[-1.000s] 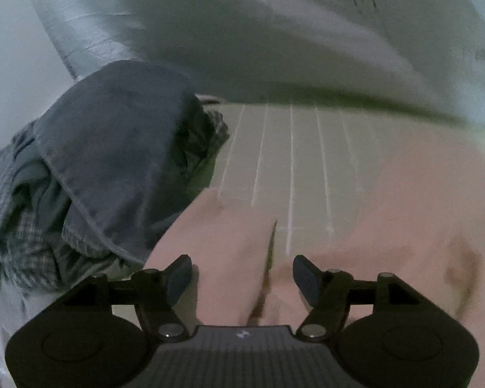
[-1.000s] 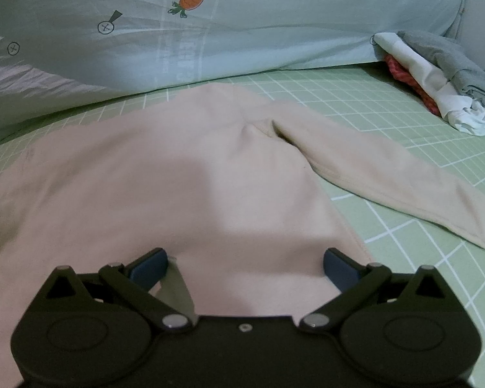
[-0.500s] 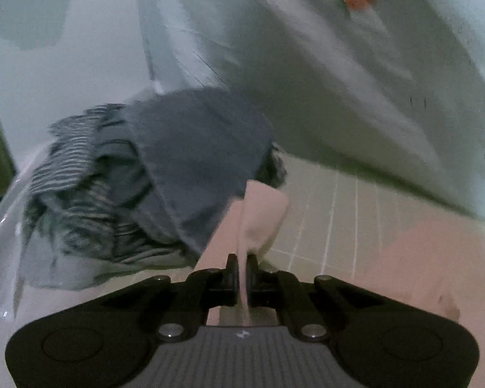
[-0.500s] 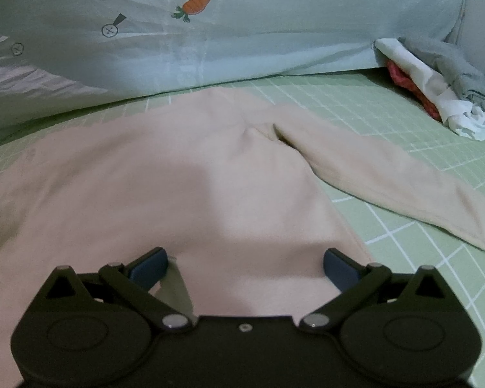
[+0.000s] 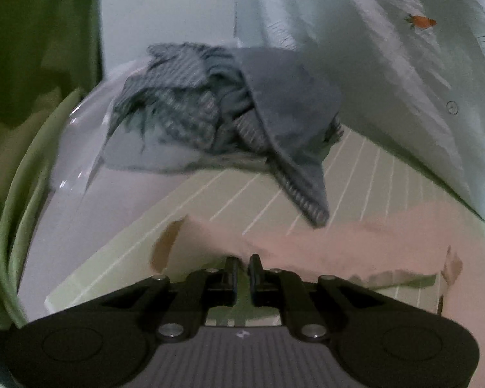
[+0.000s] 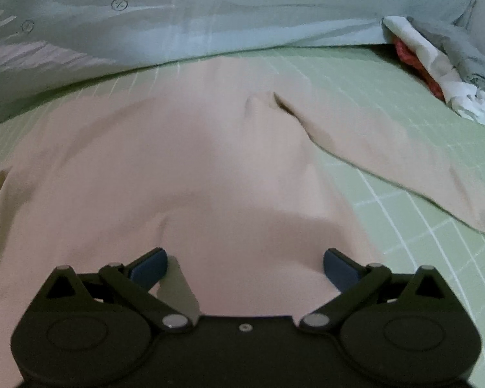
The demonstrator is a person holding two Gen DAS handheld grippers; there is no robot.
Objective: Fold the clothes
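A beige long-sleeved shirt [image 6: 210, 161] lies flat on the green checked sheet [image 6: 404, 103], one sleeve [image 6: 388, 161] stretched out to the right. My right gripper [image 6: 244, 268] hovers open just over the shirt's lower body, nothing between its fingers. In the left wrist view the other sleeve [image 5: 307, 242] runs across the frame, its cuff [image 5: 165, 249] to the left. My left gripper [image 5: 242, 263] pinches this sleeve's edge at its tips. Its jaws are opening slightly, and the cloth still sits between them, lifted a little off the sheet.
A heap of grey and checked clothes [image 5: 226, 113] lies just beyond the left gripper. A pale blue duvet with a carrot print [image 6: 242, 9] borders the far side. White, red and grey clothes [image 6: 443, 64] are piled at the far right. Green fabric [image 5: 32, 64] hangs at the left.
My left gripper went from open to shut on the sleeve, then swung sideways and rolled, drawing the sleeve out across the sheet. The right gripper stayed put and open.
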